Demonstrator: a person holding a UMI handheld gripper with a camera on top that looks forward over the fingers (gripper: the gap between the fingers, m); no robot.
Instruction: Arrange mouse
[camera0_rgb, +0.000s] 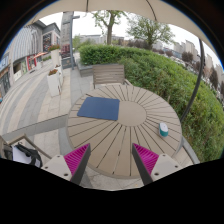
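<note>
My gripper (111, 160) is open and empty, its two pink-padded fingers (77, 157) spread wide above the near edge of a round wooden slatted table (125, 130). A dark blue mouse mat (99, 108) lies flat on the table beyond the fingers, left of the table's middle. A small teal and white object (164, 129) that may be the mouse stands on the table's right side, beyond the right finger. Nothing is between the fingers.
A wooden chair (109, 74) stands behind the table. A green hedge (170, 75) runs along the right. A paved terrace (40, 100) with a white bin (54, 81) lies to the left, with buildings and trees beyond.
</note>
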